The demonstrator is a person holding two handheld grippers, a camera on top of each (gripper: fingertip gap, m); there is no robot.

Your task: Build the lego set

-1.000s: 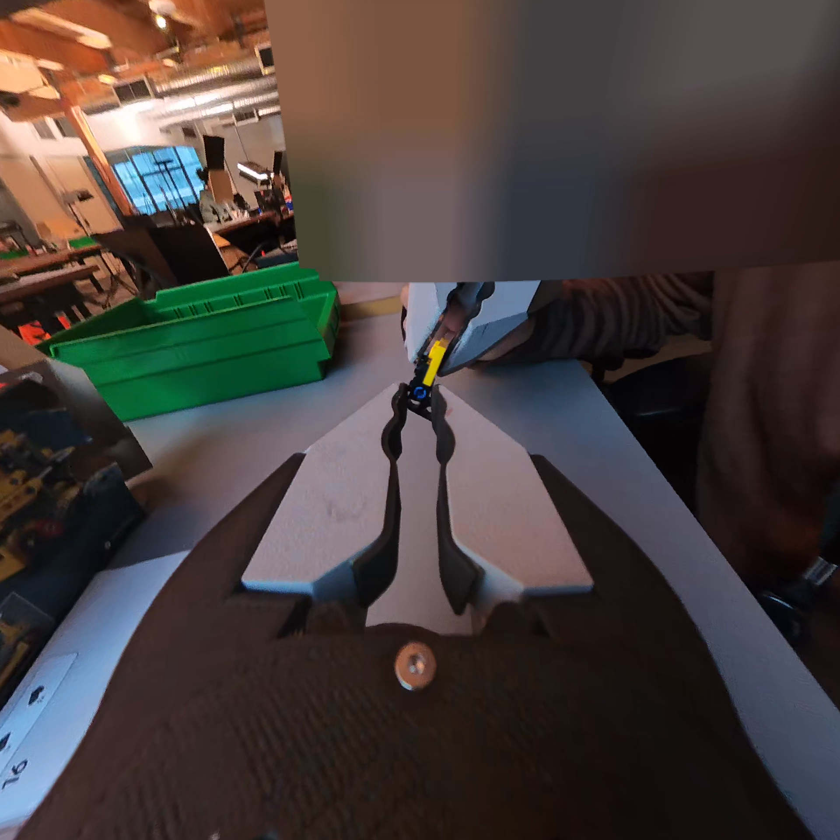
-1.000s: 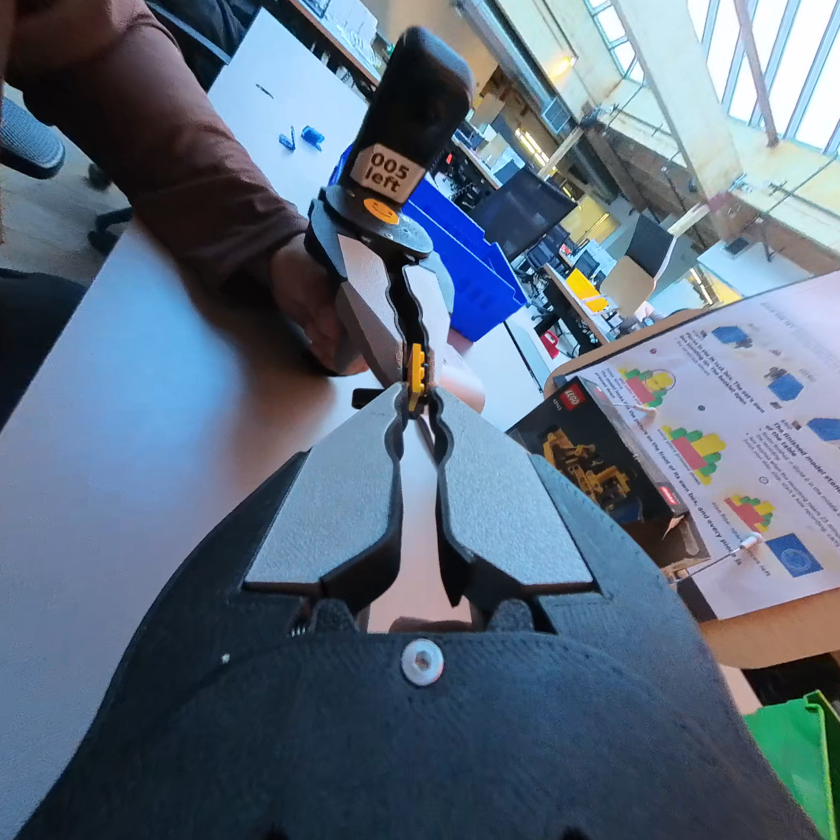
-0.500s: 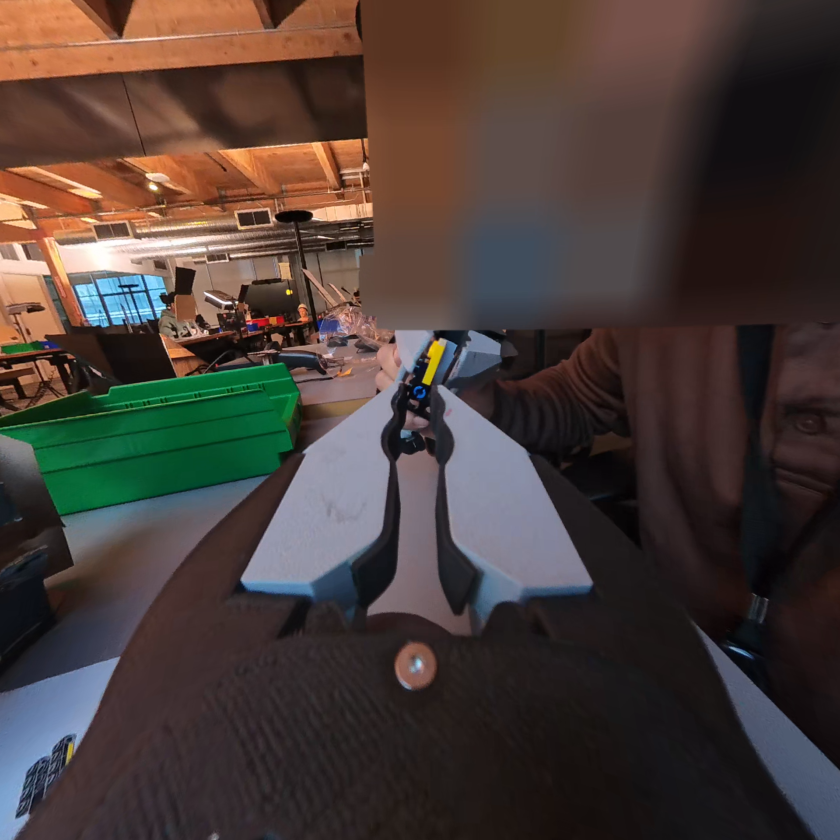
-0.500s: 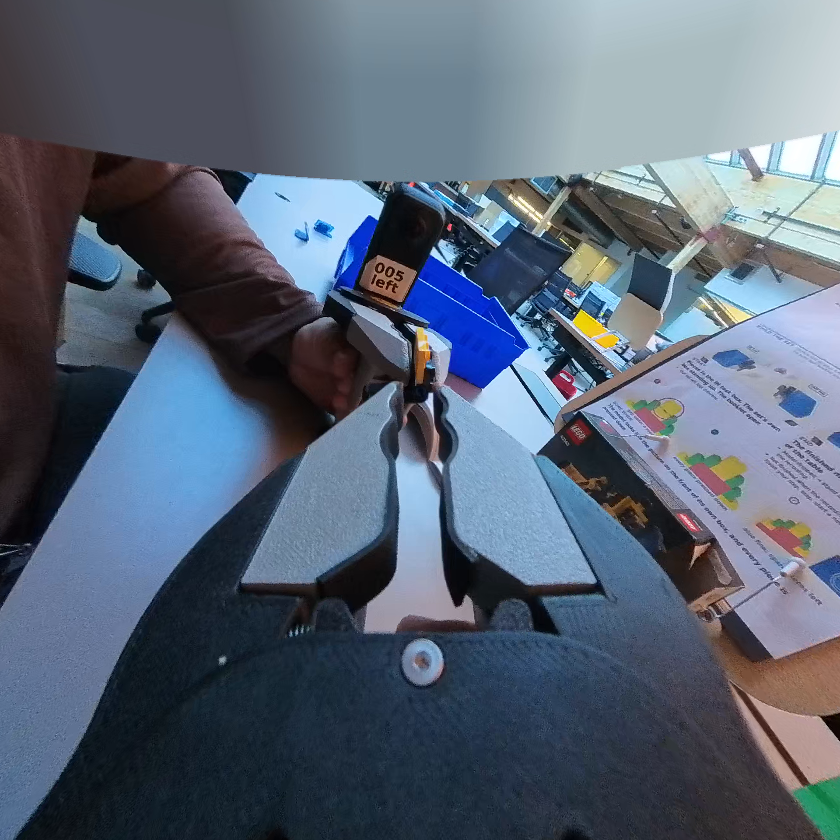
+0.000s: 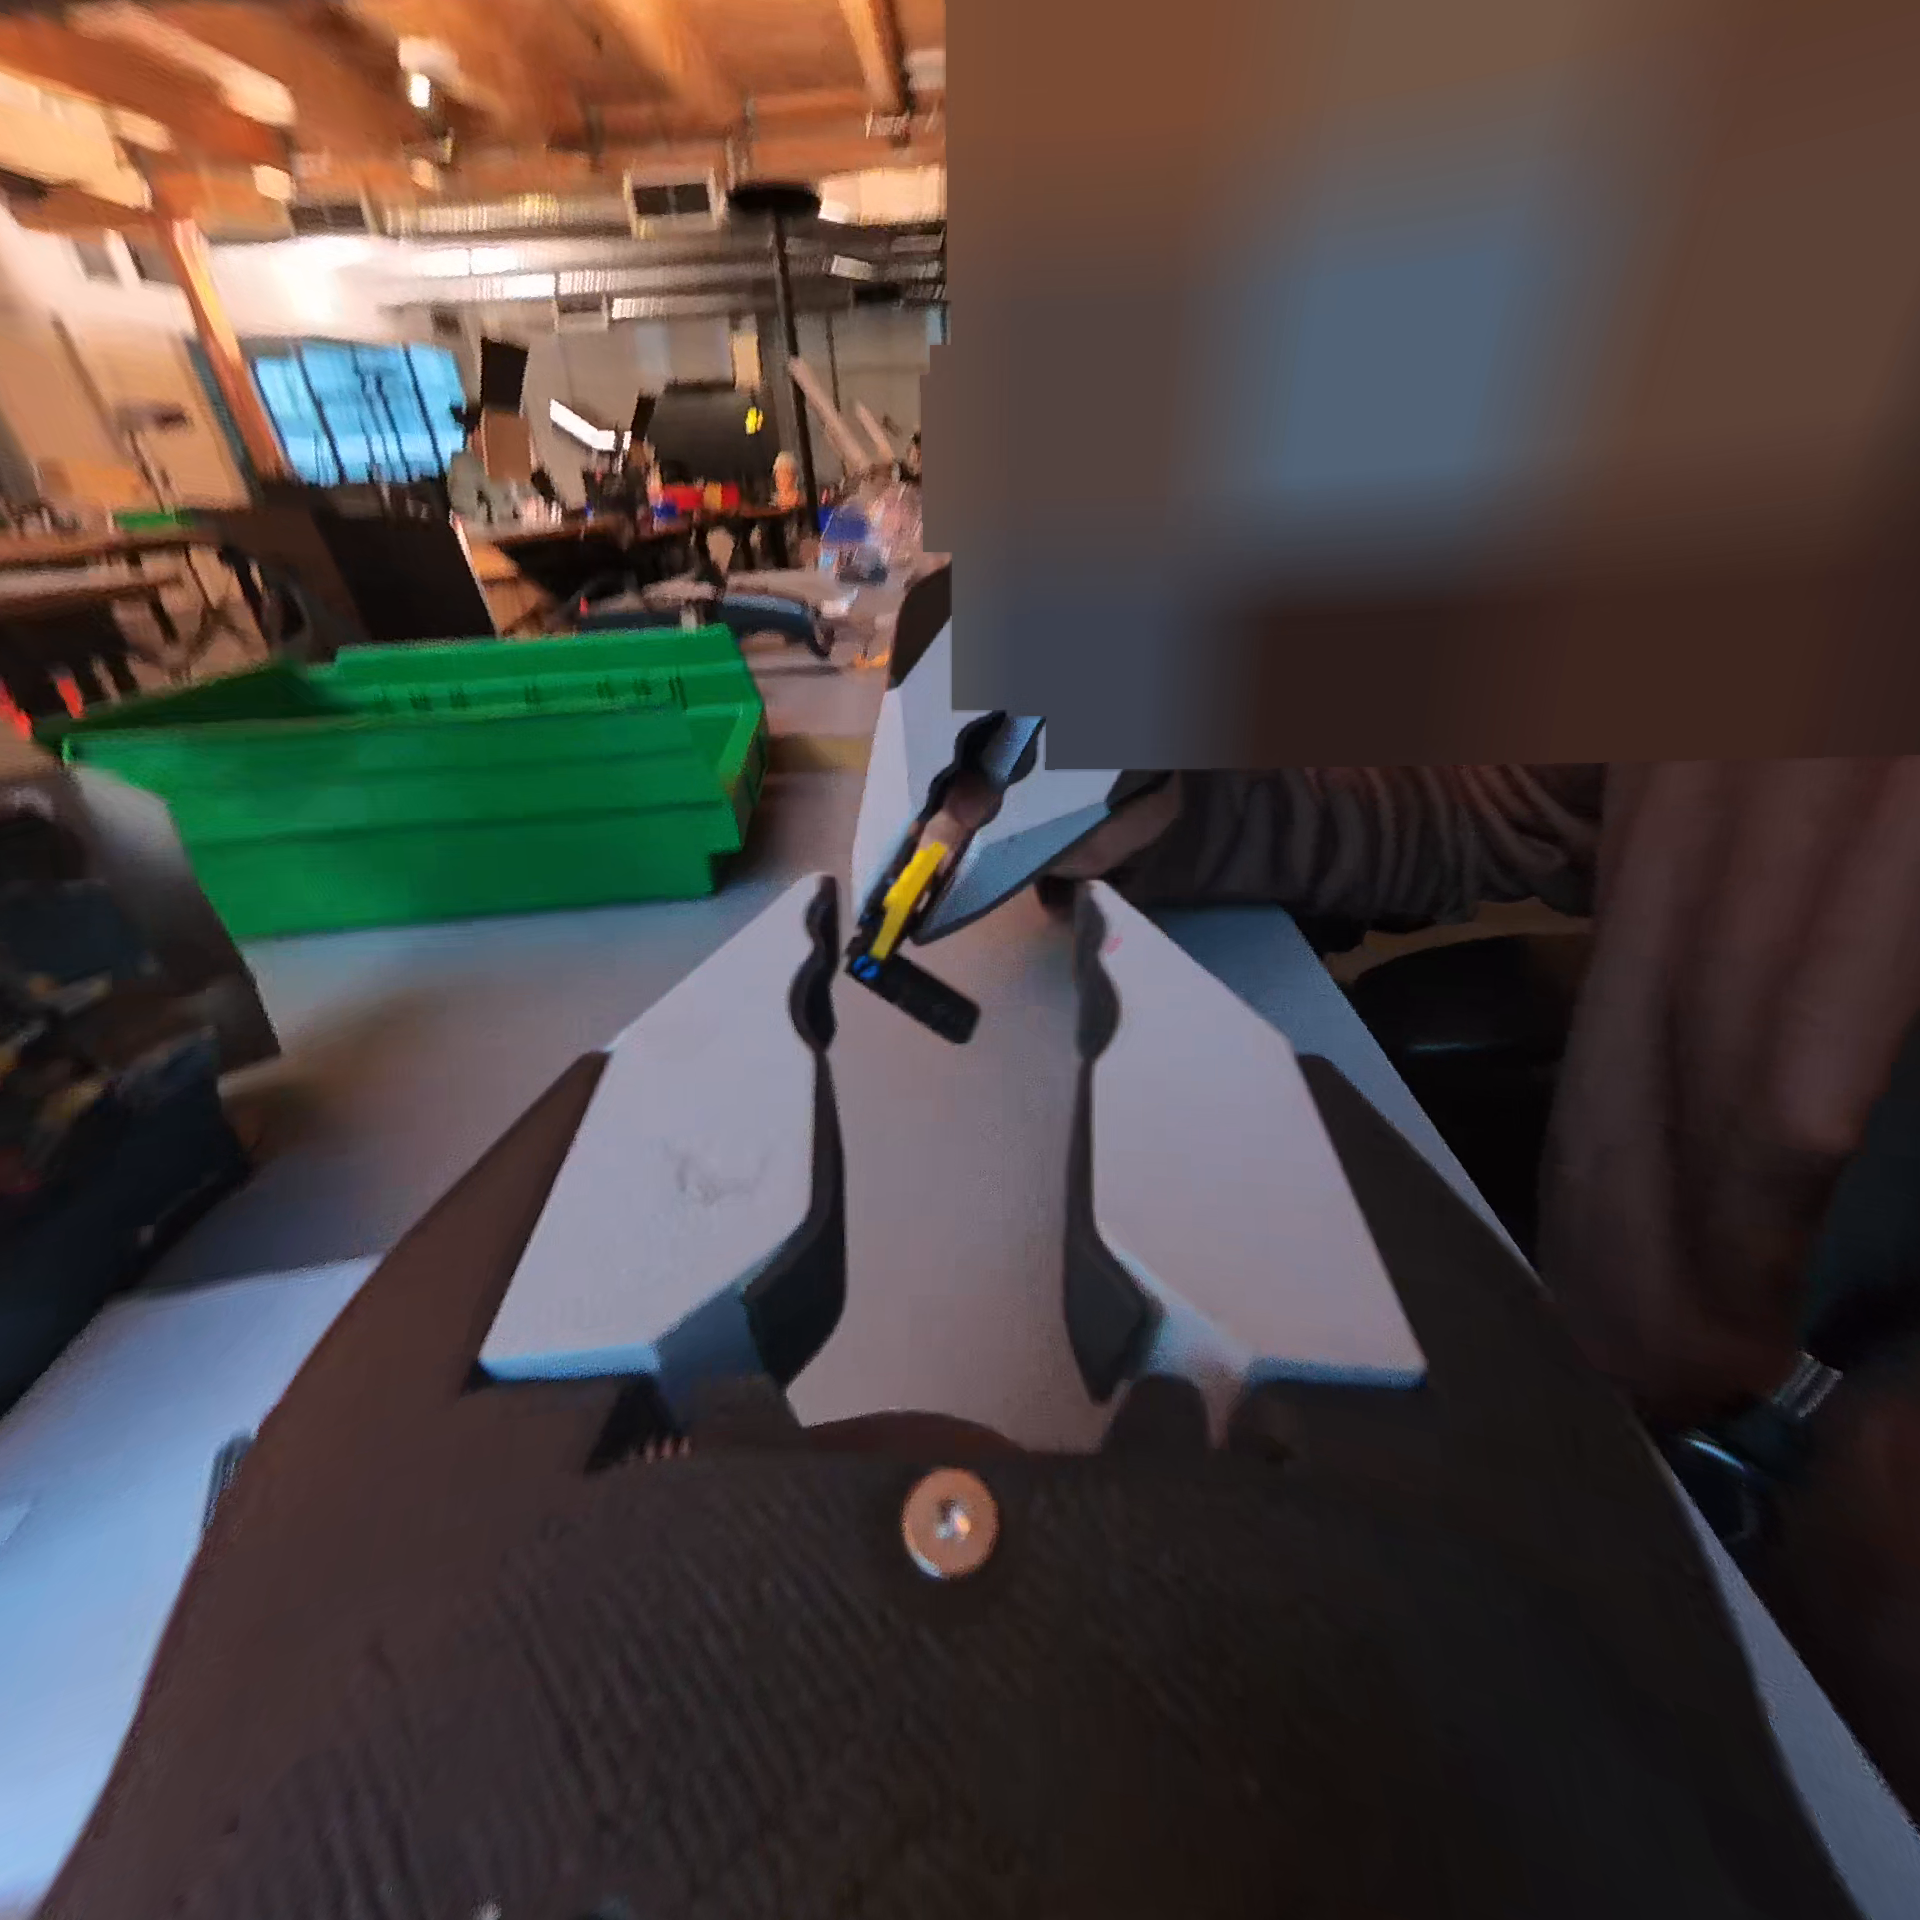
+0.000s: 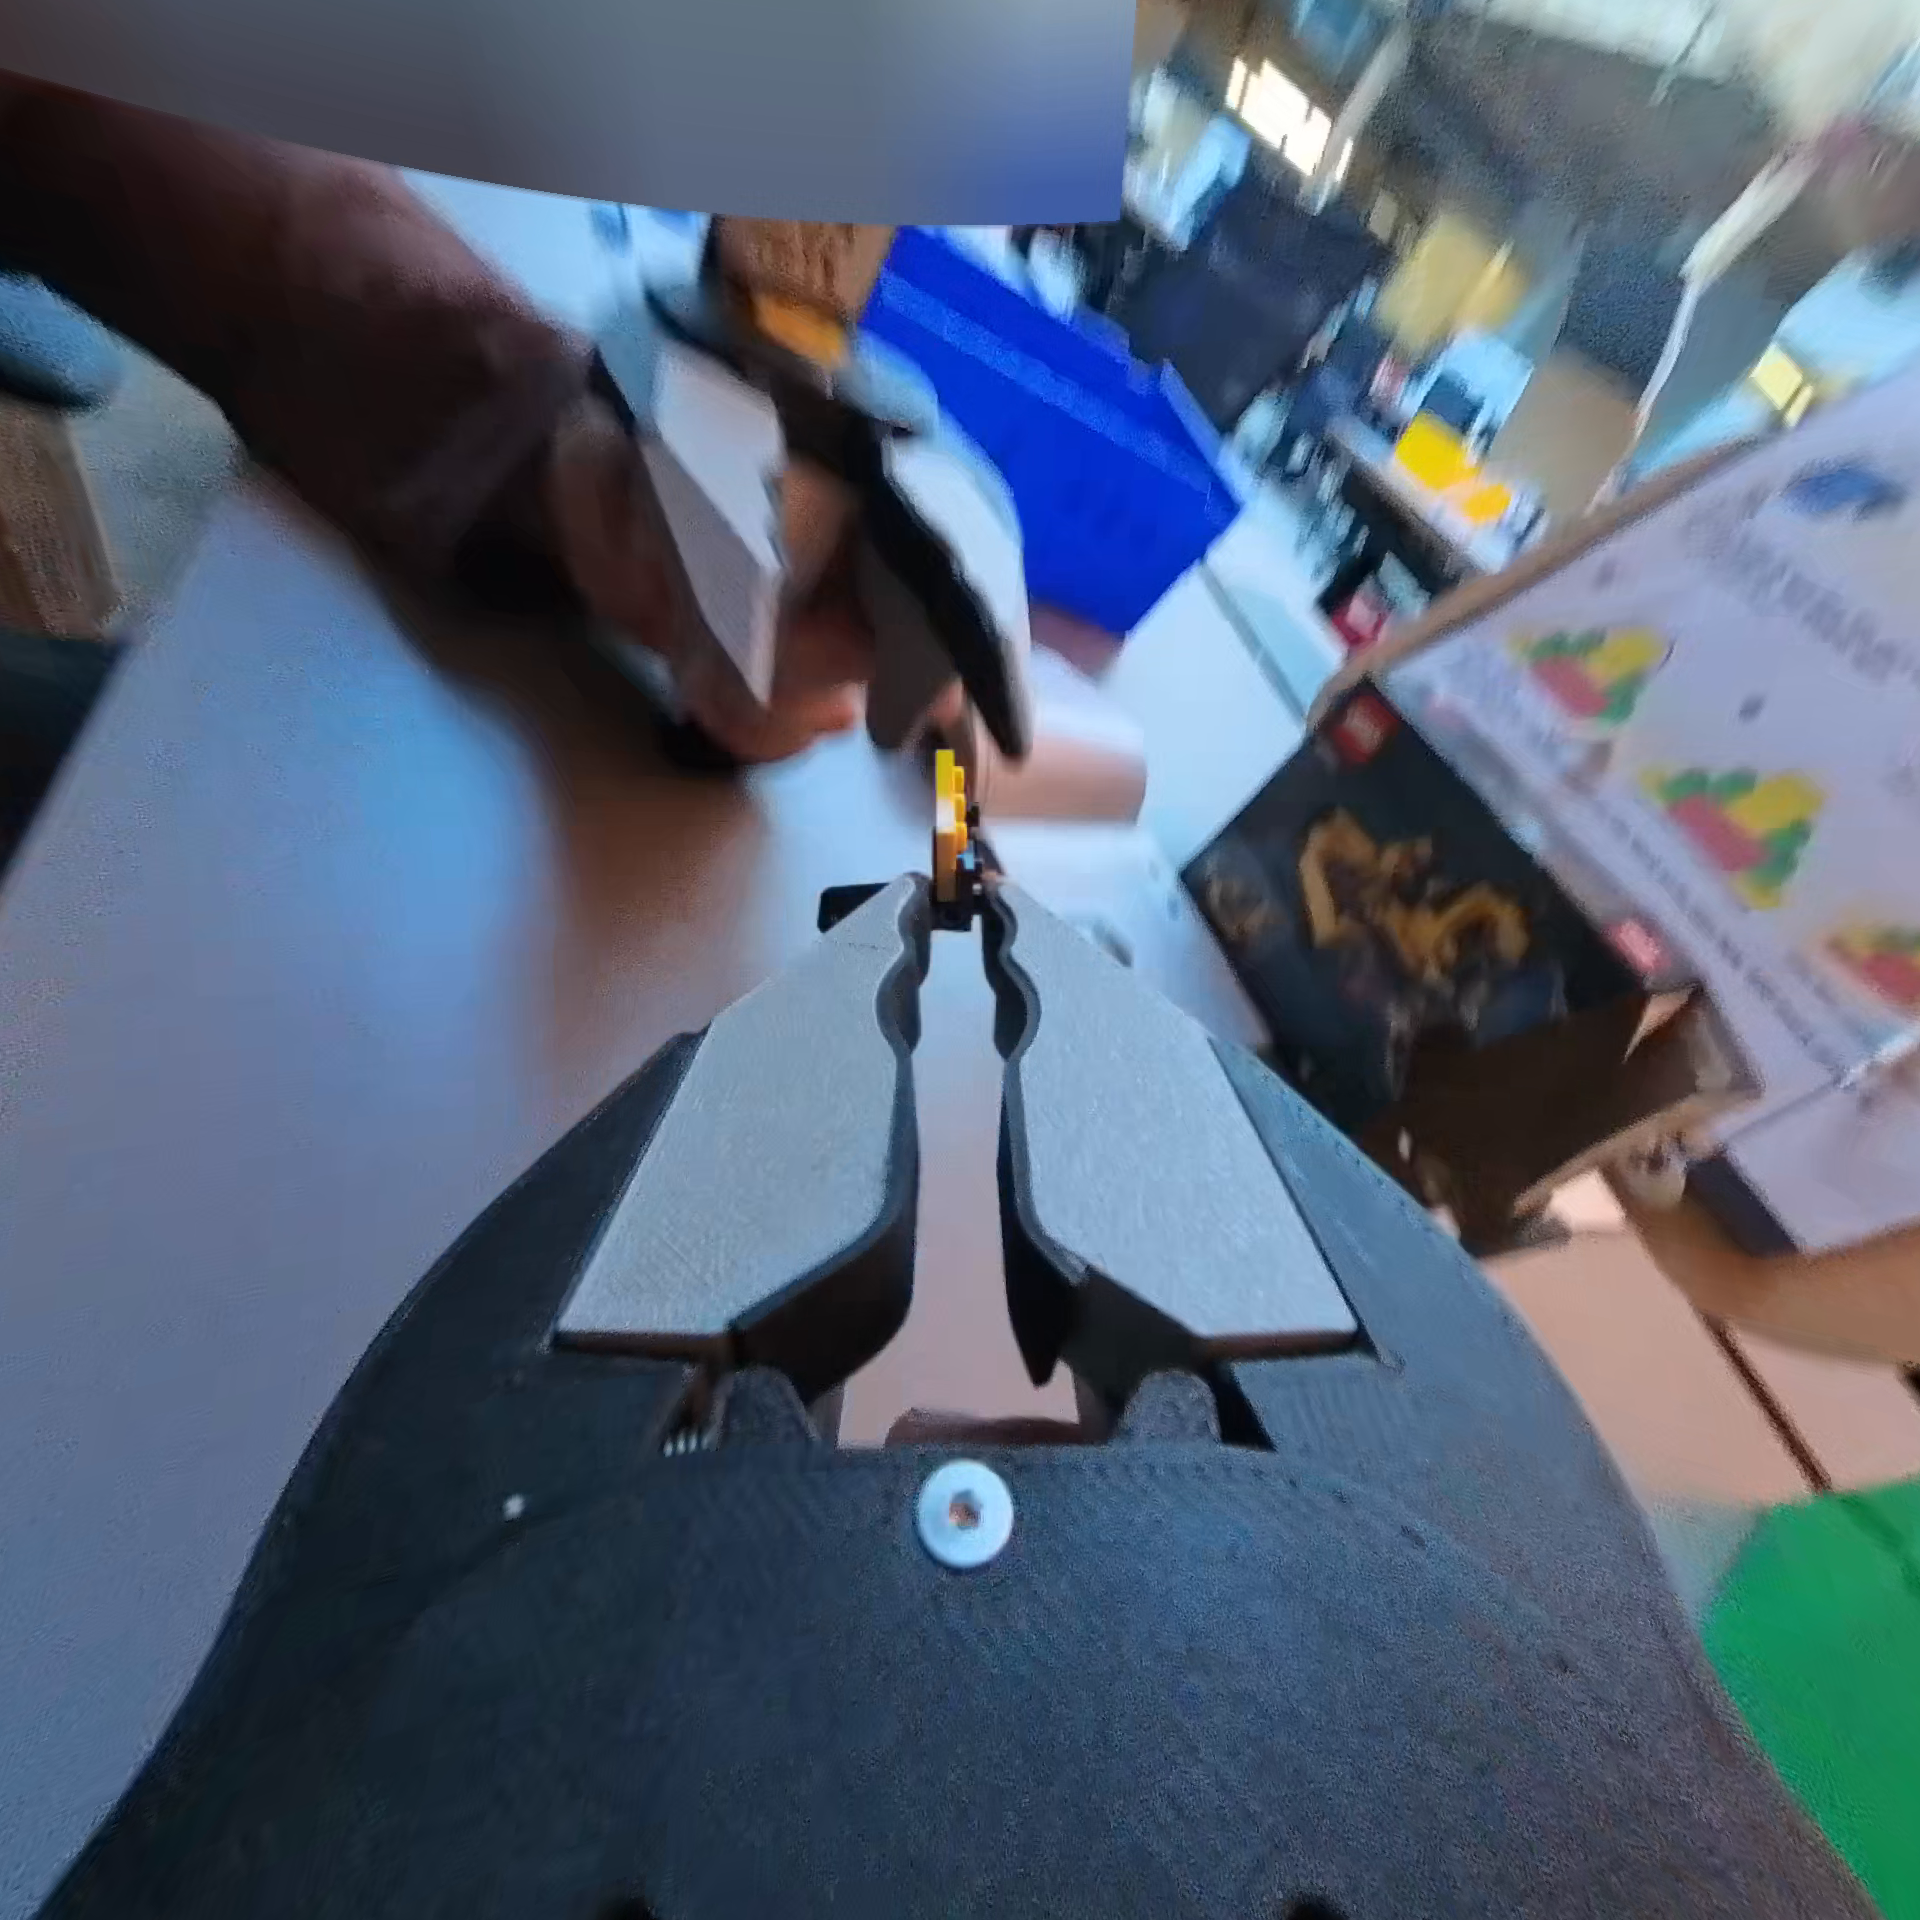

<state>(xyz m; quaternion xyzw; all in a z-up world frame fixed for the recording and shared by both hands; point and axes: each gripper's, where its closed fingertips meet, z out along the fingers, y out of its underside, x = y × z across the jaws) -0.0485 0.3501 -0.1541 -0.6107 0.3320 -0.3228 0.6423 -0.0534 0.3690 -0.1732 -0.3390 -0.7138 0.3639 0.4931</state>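
- Left wrist view, from left to right: a dark set box (image 5: 94,1091) at the bench's left edge, a green bin (image 5: 436,790) toward the far left corner, then the left gripper (image 5: 948,935) with jaws spread wide and nothing between them.
- Just past those open tips, the yellow-and-black lego assembly (image 5: 902,925) hangs above the bench (image 5: 436,1029), held from the far side by the right gripper (image 5: 961,831).
- Right wrist view, same order: a brown sleeve (image 6: 312,395) and the other gripper near the bench's left side, a blue bin (image 6: 1049,436) behind, the set box (image 6: 1434,935) and an instruction sheet (image 6: 1704,727) along the right edge.
- At centre, right gripper (image 6: 956,914) clenched on the lower, black end of the lego assembly (image 6: 951,831), yellow part pointing away and clear of the other tongs.
- Step in hand, as judged: a sub-assembly just joined or passed over, now carried by one tong alone.
- Next move likely calls for a steady right grip while the freed left tong fetches another piece or re-grips the black end; heavy blur hides finer detail.
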